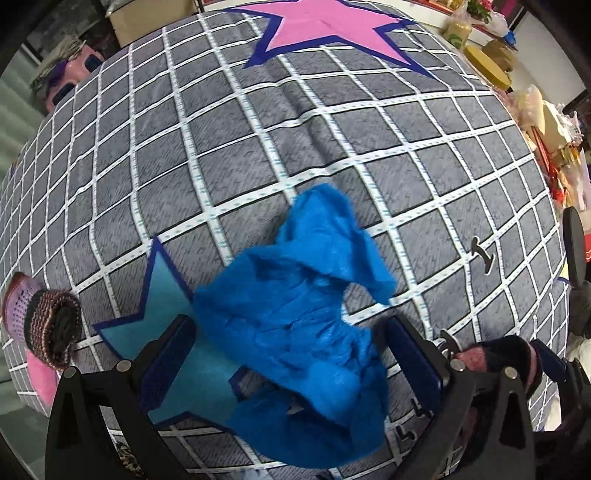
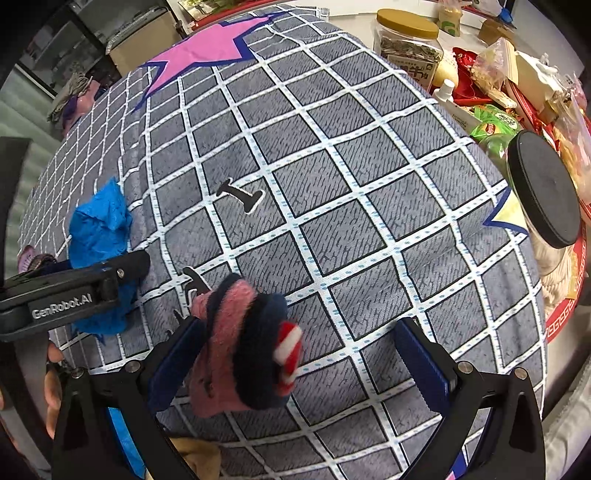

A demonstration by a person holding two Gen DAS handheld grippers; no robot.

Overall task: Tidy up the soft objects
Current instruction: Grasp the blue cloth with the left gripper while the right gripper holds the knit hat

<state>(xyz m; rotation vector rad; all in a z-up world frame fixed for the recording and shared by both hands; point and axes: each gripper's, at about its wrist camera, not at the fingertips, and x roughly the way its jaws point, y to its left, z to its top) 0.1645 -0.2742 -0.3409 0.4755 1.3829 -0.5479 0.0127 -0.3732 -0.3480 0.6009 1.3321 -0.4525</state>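
A grey checked cloth [image 1: 258, 155] with white grid lines covers the worktop; a big pink star [image 1: 325, 26] is printed at its far end, and a teal star [image 1: 166, 295] nearer the left gripper.

The left gripper [image 1: 291, 362] has its fingers [image 1: 170, 350] spread wide apart, one on each side of a crumpled blue cloth [image 1: 295, 314]. The blue cloth lies on the checked cloth, partly over the teal star, and reaches between the fingers, but neither finger presses on it. To the left of the blue cloth, at the edge of the checked cloth, lies a knitted sock [image 1: 44, 325] in pale purple with a dark striped cuff.

The right gripper [image 2: 299, 369] also has its fingers [image 2: 421, 365] wide apart. Between them, close to the left finger, sits a rolled bundle of pink and navy socks [image 2: 236, 343] with a red-and-white striped tip. It touches or nearly touches the left finger, while the right finger stands well clear of it. In the right wrist view the blue cloth [image 2: 99, 229] shows to the left of the sock bundle, with the left gripper's black body in front of it.

Along the right side of the checked cloth are a jar with a yellow lid [image 2: 406, 40], food packets [image 2: 495, 125] and a container with a black lid [image 2: 543, 188].
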